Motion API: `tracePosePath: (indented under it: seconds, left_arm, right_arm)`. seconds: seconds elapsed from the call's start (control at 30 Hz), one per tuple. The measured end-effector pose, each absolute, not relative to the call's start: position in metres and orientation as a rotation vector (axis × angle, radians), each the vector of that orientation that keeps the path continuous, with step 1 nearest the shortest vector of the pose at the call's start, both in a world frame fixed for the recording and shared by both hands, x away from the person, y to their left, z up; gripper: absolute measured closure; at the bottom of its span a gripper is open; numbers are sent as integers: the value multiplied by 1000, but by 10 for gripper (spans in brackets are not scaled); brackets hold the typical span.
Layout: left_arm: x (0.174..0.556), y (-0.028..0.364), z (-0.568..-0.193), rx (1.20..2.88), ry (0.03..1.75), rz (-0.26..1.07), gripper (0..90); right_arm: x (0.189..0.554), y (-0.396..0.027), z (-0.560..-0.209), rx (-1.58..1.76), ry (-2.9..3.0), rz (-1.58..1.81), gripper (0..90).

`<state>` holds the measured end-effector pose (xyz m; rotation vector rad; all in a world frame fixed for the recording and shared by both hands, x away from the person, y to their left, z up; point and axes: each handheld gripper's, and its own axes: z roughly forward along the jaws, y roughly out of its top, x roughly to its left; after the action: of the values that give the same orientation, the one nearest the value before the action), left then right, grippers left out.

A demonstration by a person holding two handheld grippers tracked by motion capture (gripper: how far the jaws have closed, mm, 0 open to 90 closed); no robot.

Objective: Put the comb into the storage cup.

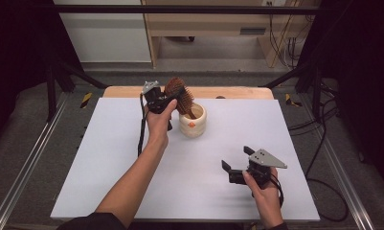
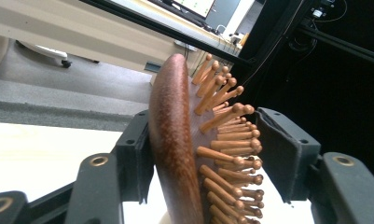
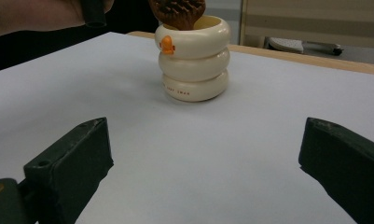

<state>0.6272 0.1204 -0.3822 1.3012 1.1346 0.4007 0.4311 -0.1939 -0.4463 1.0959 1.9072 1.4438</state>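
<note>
A wooden hairbrush (image 1: 179, 93) with peg bristles stands tilted, its handle down inside a cream ringed cup (image 1: 193, 122) at the far middle of the white board. My left gripper (image 1: 173, 94) is shut on the brush head. In the left gripper view one jaw presses the brush's smooth back (image 2: 175, 140) and the other meets the bristle tips, with the left gripper (image 2: 203, 121) around it. My right gripper (image 1: 235, 157) is held open over the near right of the board, with nothing between its jaws. The right gripper (image 3: 205, 140) faces the cup (image 3: 194, 60) and the brush (image 3: 177, 11) from some way off.
The white board (image 1: 132, 158) lies on a wooden table (image 1: 228, 92) ringed by a black frame. Cables hang at the right (image 1: 319, 139). Wooden furniture (image 1: 204, 24) stands on the floor beyond the table.
</note>
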Motion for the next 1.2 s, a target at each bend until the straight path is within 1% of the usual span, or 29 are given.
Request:
tracePosePath:
  seconds: [0.8,0.9,1.0,1.2]
  left_arm:
    - [626,121,-380,1298,1109,423,253]
    - [626,120,-380,1295,1113,423,219]
    - [626,120,-380,1288,1117,426,166]
    - [626,120,-379,1290,1116,431,114]
  right_arm:
    - [431,-194,-446,1096,1908,1445,30]
    - [431,-194,-446,1096,1908,1445,30]
    - [431,-194,-446,1096,1908,1445,30]
    - [431,-194,-446,1097,1909,1446,30]
